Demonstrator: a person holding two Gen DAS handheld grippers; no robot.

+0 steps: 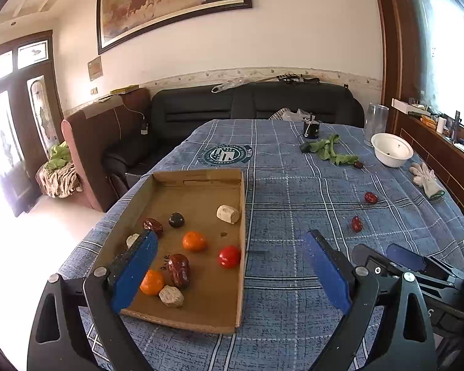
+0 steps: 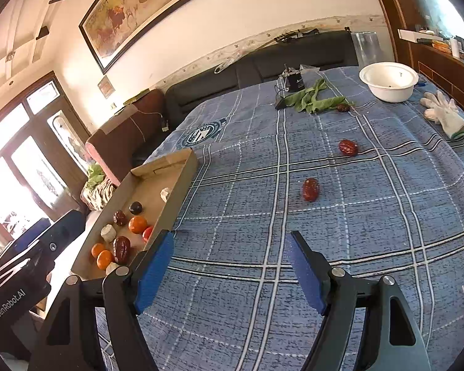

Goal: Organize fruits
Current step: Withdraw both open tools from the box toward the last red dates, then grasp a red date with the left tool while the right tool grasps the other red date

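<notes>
Spreading wide and empty, the left gripper (image 1: 229, 247) is held above the shallow brown cardboard tray (image 1: 242, 216); the right gripper (image 2: 229, 244), likewise gaping, faces a wrinkled red date (image 2: 310, 189) mid-frame.

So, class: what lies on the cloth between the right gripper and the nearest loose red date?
Nothing: in the right wrist view, bare plaid tablecloth separates right gripper from date.

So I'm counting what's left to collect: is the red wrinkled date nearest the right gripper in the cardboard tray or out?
Out. The red wrinkled date lies on the blue plaid cloth, apart from the cardboard tray.
</notes>
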